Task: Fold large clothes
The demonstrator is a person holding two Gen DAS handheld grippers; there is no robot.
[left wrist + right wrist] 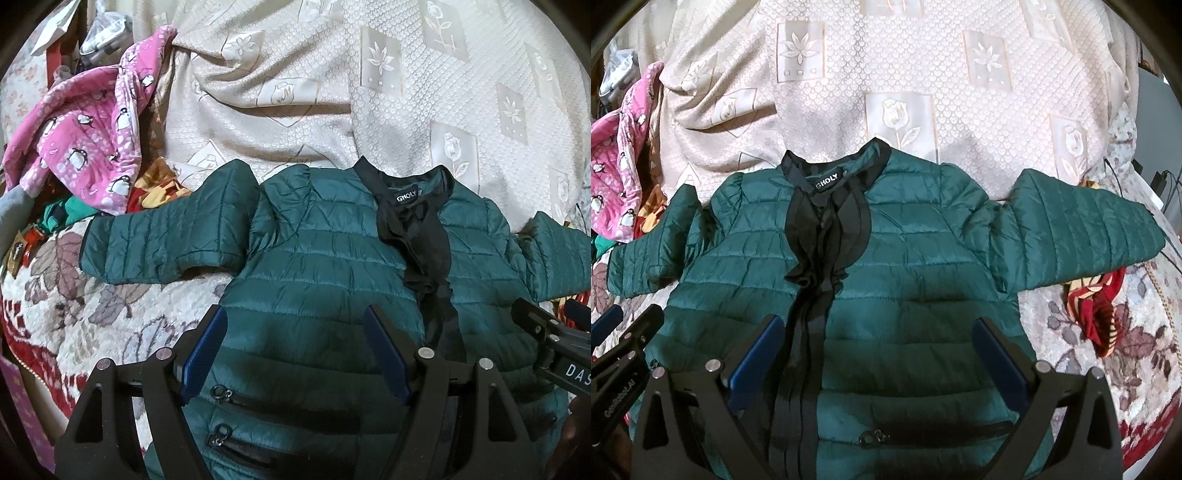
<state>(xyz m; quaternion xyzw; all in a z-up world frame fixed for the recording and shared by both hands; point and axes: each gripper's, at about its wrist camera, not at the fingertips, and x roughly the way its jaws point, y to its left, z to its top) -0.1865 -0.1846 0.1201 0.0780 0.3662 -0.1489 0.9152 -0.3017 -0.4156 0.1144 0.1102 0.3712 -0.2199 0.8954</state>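
A dark green quilted jacket [317,266] lies flat on the bed, front up, with a black collar and a black ruffled placket [424,236]. Both sleeves are spread out to the sides. It also shows in the right wrist view [916,258]. My left gripper [295,332] is open and empty above the jacket's left lower front, near two zip pockets [221,395]. My right gripper [879,343] is open and empty above the lower front, right of the placket. Each gripper shows at the edge of the other's view.
A cream embossed bedspread [332,92] covers the bed beyond the jacket. A pink penguin-print garment [85,136] and other clothes are piled at the left. A leaf-pattern blanket [74,295] lies under the left sleeve. A red patterned cloth [1097,306] lies under the right sleeve.
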